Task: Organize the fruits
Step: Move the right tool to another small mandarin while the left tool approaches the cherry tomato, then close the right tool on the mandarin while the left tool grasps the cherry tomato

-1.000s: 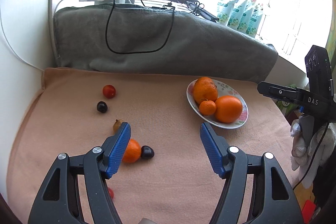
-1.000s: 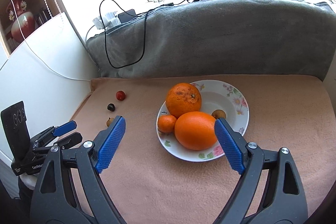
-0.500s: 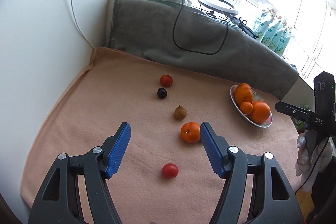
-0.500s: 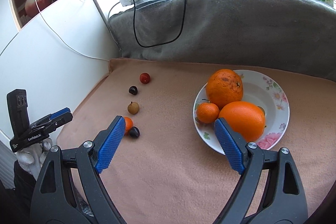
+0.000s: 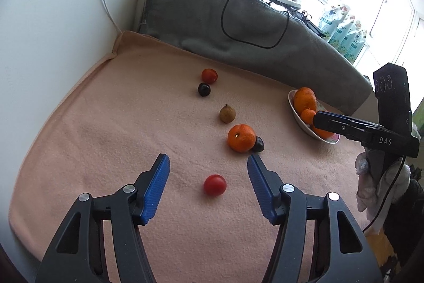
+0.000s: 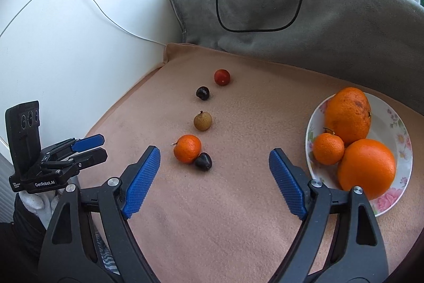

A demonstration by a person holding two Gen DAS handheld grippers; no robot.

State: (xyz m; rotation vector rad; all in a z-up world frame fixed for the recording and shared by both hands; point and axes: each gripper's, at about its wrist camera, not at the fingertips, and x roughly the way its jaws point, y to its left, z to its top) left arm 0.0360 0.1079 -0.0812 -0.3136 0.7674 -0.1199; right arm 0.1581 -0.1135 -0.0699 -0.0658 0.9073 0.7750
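Left wrist view: left gripper [image 5: 208, 171] has swung off the plate side and now frames the near red tomato [image 5: 215, 185], low centre of frame. Its jaws have just been closing; they stand partly open with the tomato between the pads, pads clear of it, nothing gripped. Likely next pick is this tomato. Loose fruit runs up the peach blanket [image 5: 92, 123] in a line: tangerine [image 5: 241, 138] with a dark cherry [image 5: 257, 144] touching its right side, brown longan [image 5: 227, 114], second dark cherry [image 5: 204, 89], far red tomato [image 5: 209, 75]. Plate [image 5: 299, 118] at right edge is mostly hidden behind the other gripper's body, so its contents can't be counted here. Right wrist view: right gripper [image 6: 214, 171] has shifted left off the plate [image 6: 397, 129], which now sits at the right edge, and points at the tangerine [image 6: 187, 148] and cherry [image 6: 203, 161] pair, centre frame. Its jaws have just been closing too, but stand wide, empty, nothing between the pads. Plate holds two big oranges and a small tangerine; anything behind them is hidden. Near tomato is not in this view. Left gripper [image 6: 87, 147] shows at left edge, fingers [image 6: 90, 141] seen side-on, gap unreadable from here. Six fruits are not yet on the plate.
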